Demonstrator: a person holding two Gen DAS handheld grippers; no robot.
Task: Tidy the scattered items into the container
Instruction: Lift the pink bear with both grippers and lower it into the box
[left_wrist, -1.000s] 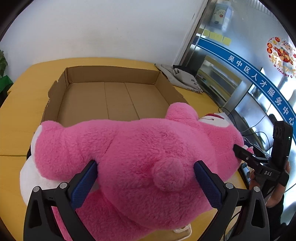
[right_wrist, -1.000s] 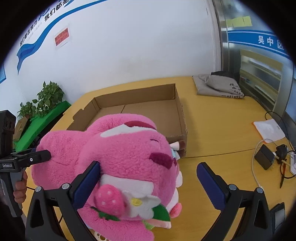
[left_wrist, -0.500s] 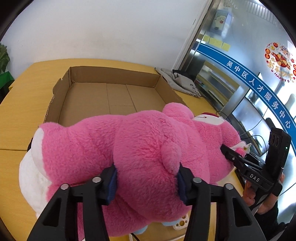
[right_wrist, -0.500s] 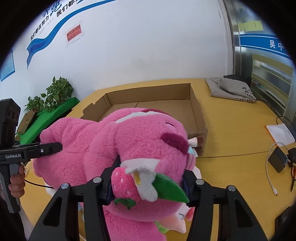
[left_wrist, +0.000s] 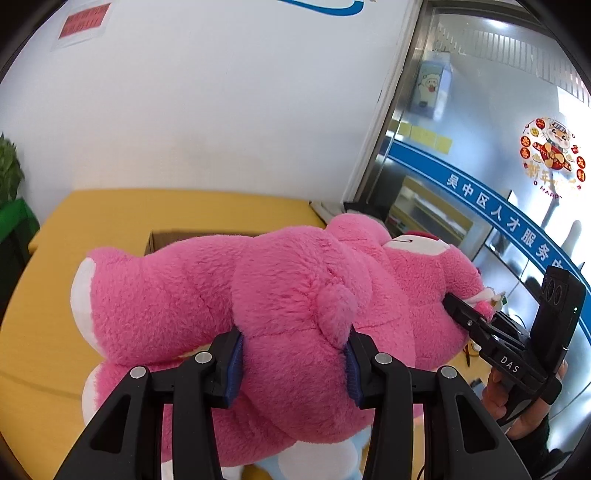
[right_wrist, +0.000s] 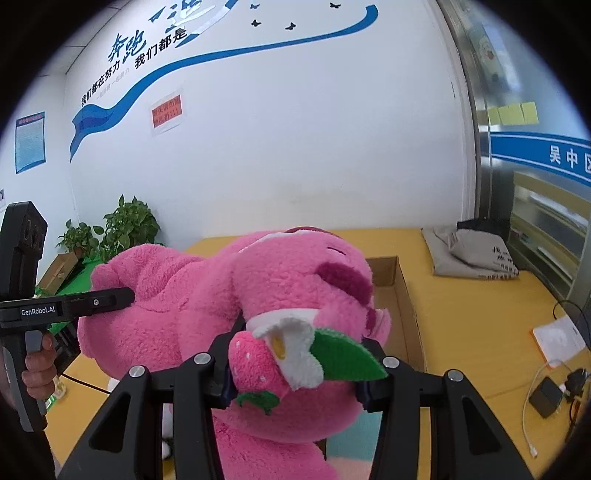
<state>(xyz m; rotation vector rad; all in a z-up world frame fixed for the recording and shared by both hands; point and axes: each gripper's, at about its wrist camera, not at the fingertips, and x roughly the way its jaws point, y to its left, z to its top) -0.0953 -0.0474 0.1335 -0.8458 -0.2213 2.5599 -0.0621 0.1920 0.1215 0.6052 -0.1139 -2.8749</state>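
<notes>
Both grippers clamped the pink plush bear (left_wrist: 295, 295) above the cardboard box (right_wrist: 402, 295): left gripper (left_wrist: 293, 360) at its rump, right gripper (right_wrist: 295, 373) at its head.

Folded grey bag (right_wrist: 472, 254) on yellow table (right_wrist: 480, 314), potted plants (right_wrist: 125, 229), charger (right_wrist: 546, 397), notepad (right_wrist: 559, 339)
</notes>
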